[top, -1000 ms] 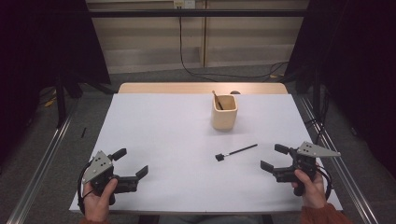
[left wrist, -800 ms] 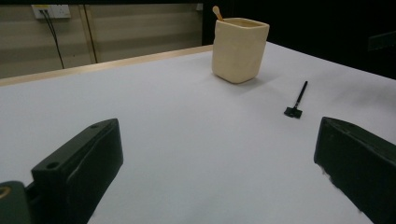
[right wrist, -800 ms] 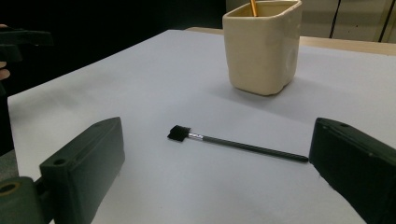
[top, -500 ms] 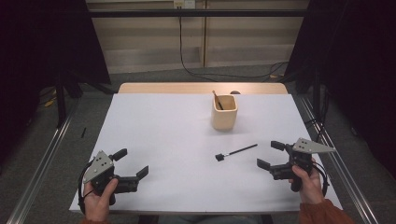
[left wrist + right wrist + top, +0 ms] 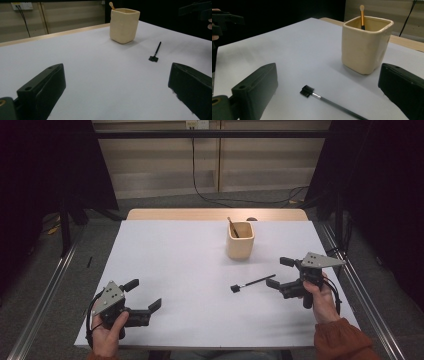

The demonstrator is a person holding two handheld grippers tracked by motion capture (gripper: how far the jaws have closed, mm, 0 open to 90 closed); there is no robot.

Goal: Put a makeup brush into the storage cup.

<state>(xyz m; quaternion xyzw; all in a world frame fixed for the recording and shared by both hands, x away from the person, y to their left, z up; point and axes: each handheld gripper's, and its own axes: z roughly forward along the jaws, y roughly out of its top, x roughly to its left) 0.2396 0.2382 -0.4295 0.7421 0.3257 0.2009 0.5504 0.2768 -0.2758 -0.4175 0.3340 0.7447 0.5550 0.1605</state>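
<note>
A slim black brush [image 5: 252,283] with a small square comb head lies flat on the white table [image 5: 175,265], head toward the person, just in front of the cream square cup [image 5: 240,241].

Dim room, dark drapes [image 5: 45,165] at both sides. Pale panelled back wall [image 5: 220,165] with white socket plate [image 5: 197,124] at top, black cable [image 5: 200,180] hanging to grey floor [image 5: 100,235]. Light wooden table [image 5: 215,214] covered by white sheet [image 5: 175,270]. Metal rails [image 5: 45,300] flanking table. Lighting even, soft shadows.
</note>
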